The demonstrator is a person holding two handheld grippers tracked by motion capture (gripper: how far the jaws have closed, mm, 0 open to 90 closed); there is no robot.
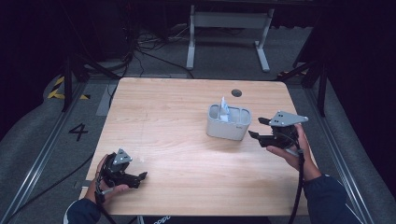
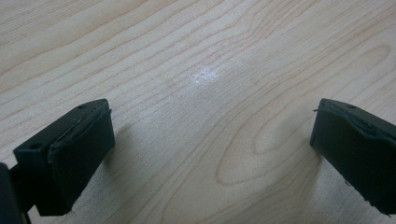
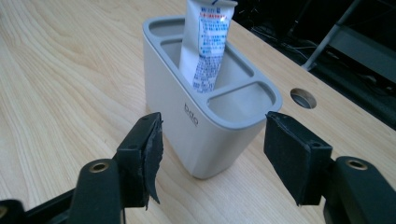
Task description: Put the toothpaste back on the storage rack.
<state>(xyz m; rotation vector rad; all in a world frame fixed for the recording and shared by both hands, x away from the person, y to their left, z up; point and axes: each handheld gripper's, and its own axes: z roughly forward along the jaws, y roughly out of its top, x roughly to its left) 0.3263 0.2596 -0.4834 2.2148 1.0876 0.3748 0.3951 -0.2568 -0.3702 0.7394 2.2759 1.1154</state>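
A grey compartmented holder (image 1: 228, 126) stands right of the table's middle, with a white printed tube (image 1: 224, 109) upright in it. My right gripper (image 1: 256, 128) hovers just to its right, pointing at it. Seen along the right gripper (image 3: 215, 126), the jaws stand open on either side of the holder's (image 3: 187, 126) near end without touching it, and the tube (image 3: 205, 42) rises from the middle compartment. Near the front left edge, my left gripper (image 1: 141, 178) rests low in a hand. The left gripper (image 2: 210, 135) is open over bare wood with nothing between its jaws.
The wooden table (image 1: 177, 107) has a round cable hole (image 1: 236, 92) behind the holder. Beyond the far edge stands a white metal frame (image 1: 229, 28) on a grey floor with loose cables. A cable trails from each gripper toward the front edge.
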